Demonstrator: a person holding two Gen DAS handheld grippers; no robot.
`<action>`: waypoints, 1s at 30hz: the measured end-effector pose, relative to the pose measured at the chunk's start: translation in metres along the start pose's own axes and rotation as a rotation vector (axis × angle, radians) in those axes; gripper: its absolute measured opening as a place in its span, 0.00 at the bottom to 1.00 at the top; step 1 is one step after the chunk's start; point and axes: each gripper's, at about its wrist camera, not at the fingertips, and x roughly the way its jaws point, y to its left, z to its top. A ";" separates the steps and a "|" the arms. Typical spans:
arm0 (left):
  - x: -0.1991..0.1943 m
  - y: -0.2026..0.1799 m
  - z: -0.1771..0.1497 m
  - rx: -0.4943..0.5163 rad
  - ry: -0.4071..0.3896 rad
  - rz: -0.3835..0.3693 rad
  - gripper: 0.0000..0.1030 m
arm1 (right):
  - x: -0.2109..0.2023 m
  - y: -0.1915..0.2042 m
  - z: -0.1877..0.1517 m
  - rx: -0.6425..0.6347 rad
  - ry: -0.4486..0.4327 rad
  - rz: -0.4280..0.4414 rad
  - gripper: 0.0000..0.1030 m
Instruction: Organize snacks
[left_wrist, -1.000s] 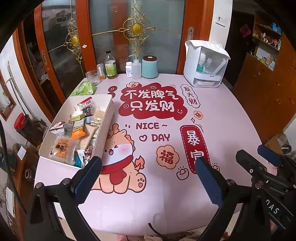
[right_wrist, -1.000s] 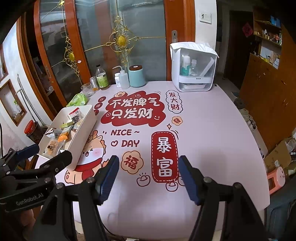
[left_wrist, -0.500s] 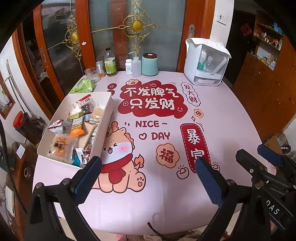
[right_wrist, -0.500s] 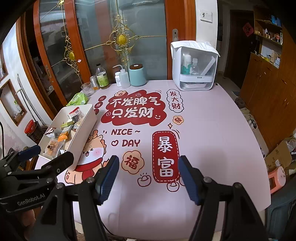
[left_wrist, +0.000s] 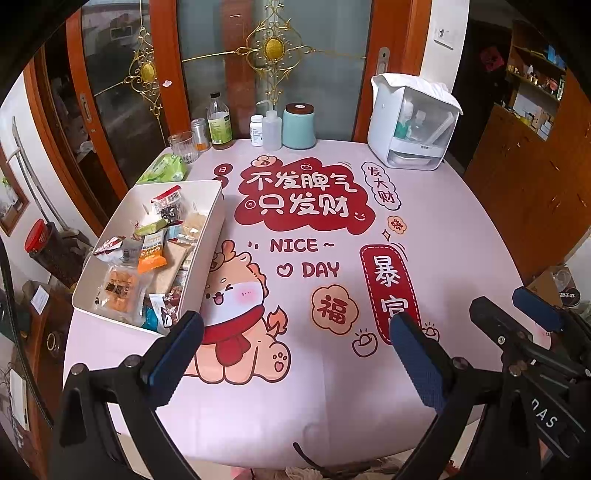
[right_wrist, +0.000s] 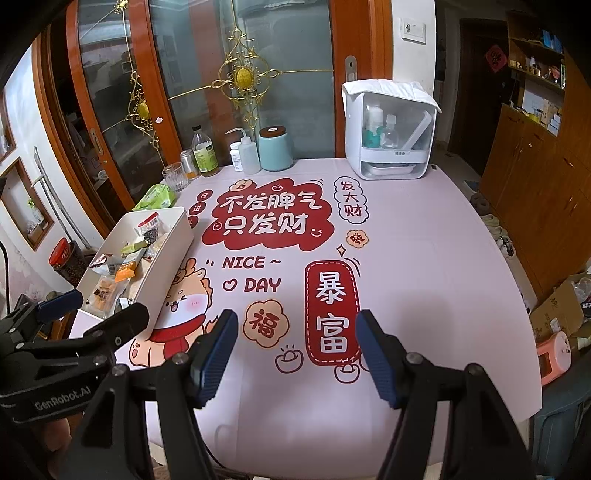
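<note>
One white tray (left_wrist: 212, 206) of wrapped snacks (left_wrist: 149, 254) sat at the tabletop's (left_wrist: 443, 229) left edge. Two tongs hovered near the front edge: the left tongs (left_wrist: 295, 356) just right of the tray, the right tongs (right_wrist: 295, 356) farther right. Both gaped, holding nothing.

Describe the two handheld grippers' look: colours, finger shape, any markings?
Both match: black frames with bolted linkage arms, and long flat fingers faced with ribbed dark-blue pads. The left gripper carries white "GenRobot.AI" lettering on its body, readable from the right wrist view. The right gripper shows partial white letters, "DAS", on its side. A thin dark cable trails below. No sleeves visible.
</note>
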 end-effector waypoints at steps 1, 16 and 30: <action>0.001 0.000 0.000 -0.001 0.001 0.000 0.97 | 0.000 0.000 0.000 0.000 0.001 0.000 0.65; 0.006 -0.001 -0.002 -0.007 0.007 -0.005 0.97 | 0.001 0.000 0.000 0.001 0.003 0.001 0.65; 0.009 -0.006 -0.007 -0.006 0.014 -0.005 0.97 | 0.002 0.001 -0.002 0.003 0.007 0.000 0.65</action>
